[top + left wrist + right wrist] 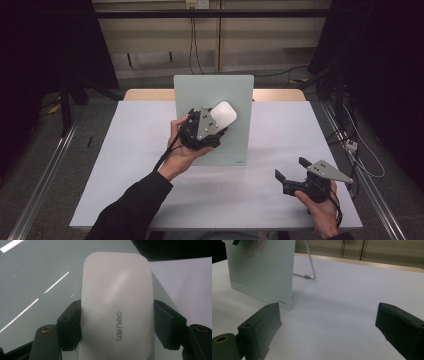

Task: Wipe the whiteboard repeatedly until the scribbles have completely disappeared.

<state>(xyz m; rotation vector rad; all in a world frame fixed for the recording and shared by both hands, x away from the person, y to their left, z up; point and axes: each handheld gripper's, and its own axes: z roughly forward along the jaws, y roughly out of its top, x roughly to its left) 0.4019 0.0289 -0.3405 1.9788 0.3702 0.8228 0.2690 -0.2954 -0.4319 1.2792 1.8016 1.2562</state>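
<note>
From above, a person at a white desk [150, 200] presses a white rounded-rectangle eraser [222, 114] against a pale green board [220, 92] standing upright on a stand; the left gripper [212, 125] is clenched on the eraser, while the right gripper [290, 169] hangs released over the desk's near right corner.

In the left gripper view, both black jaws squeeze the eraser's [117, 307] long sides, its face marked "deli", the board [37, 277] just behind.

In the right gripper view, the jaws stand wide apart above the bare desk [342, 302], with the board's [262, 270] lower corner and its wire stand [310, 265] to the left.
</note>
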